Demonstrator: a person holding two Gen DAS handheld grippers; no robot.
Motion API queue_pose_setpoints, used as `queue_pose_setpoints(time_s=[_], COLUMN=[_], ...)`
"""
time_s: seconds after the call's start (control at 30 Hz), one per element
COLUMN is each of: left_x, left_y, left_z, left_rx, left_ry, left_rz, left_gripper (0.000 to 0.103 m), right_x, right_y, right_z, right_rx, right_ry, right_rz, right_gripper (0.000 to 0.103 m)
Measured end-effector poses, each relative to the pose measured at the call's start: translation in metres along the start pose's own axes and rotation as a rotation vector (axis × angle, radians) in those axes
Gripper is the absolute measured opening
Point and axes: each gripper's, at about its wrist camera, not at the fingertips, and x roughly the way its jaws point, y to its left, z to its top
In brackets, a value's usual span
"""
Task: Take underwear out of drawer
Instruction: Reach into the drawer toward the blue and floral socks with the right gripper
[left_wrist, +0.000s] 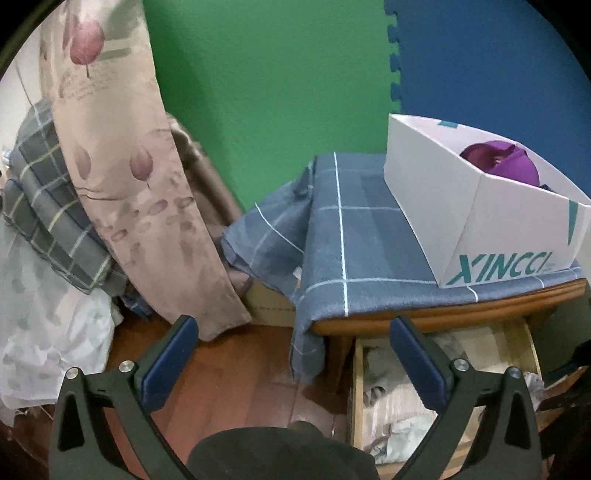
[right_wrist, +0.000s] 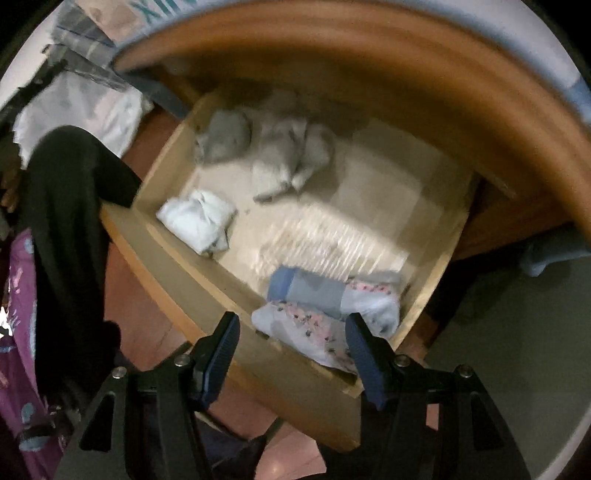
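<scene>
The wooden drawer (right_wrist: 177, 295) stands pulled out under the nightstand top, and is also visible low right as the drawer (left_wrist: 356, 398). Inside lie grey rolled pieces (right_wrist: 225, 136), a white bundle (right_wrist: 199, 221), a blue-grey folded piece (right_wrist: 314, 291) and floral-print underwear (right_wrist: 295, 332) against the front wall. My right gripper (right_wrist: 292, 325) points steeply down over that front corner, open. The floral piece shows in the gap between its fingers, with the pads apart from it. This view is blurred. My left gripper (left_wrist: 294, 328) is open wide and empty, hanging over the wooden floor left of the drawer.
The nightstand (left_wrist: 424, 317) carries a blue checked cloth (left_wrist: 354, 236) and a white XINCCI box (left_wrist: 480, 221) holding a purple garment (left_wrist: 498, 162). A beige flowered curtain (left_wrist: 122, 147) and bedding (left_wrist: 48, 206) fill the left. A black sleeve (right_wrist: 66, 221) hangs left of the drawer.
</scene>
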Motion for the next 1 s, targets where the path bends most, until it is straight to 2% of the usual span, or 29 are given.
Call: queue_pose_setpoints(time_s=[0.13,0.4,0.43,0.47,0.5,0.53,0.6,0.67,0.77,0.9,1.0], left_x=[0.003,0.015,0.016,0.016,0.017,0.018,0.019,0.02,0.02,0.017,0.018], left_y=[0.009,0.04,0.045,0.049,0.054,0.057,0.065,0.071,0.075,0.072,0.069], left_z=[-0.001,-0.004,-0.005,-0.006,-0.007,-0.008,-0.011,-0.013,-0.014,-0.013,-0.012], left_rx=[-0.05,-0.252,-0.285,-0.31,-0.348,-0.37,-0.421,-0.458,-0.486,-0.472,-0.454], left_ry=[0.014,0.063,0.066,0.067,0.068,0.068,0.067,0.069,0.062,0.048,0.052], left_rz=[-0.04,-0.131,-0.143,-0.151,-0.159,-0.163,-0.176,-0.182,-0.184,-0.17,-0.166], left_gripper=[0.103,0.102,0.102,0.102,0.102,0.102,0.102,0.102,0.102,0.102,0.102], right_x=[0.025,0.049,0.05,0.051,0.051,0.049,0.042,0.035,0.025,0.001,-0.002], right_y=[-0.004,-0.016,-0.017,-0.017,-0.017,-0.018,-0.018,-0.017,-0.019,-0.021,-0.018], right_z=[0.002,0.002,0.002,0.002,0.002,0.0,0.0,-0.002,-0.002,0.0,0.001], right_rx=[0.034,0.1,0.105,0.106,0.106,0.108,0.103,0.098,0.114,0.148,0.12], right_ry=[0.095,0.193,0.2,0.202,0.202,0.195,0.175,0.158,0.135,0.057,0.058], right_rz=[-0.02,-0.01,-0.017,-0.024,-0.03,-0.031,-0.018,-0.008,0.011,0.092,0.079], right_gripper=[0.061,0.061,0.056,0.04,0.03,0.015,0.012,0.004,0.002,0.002,0.002])
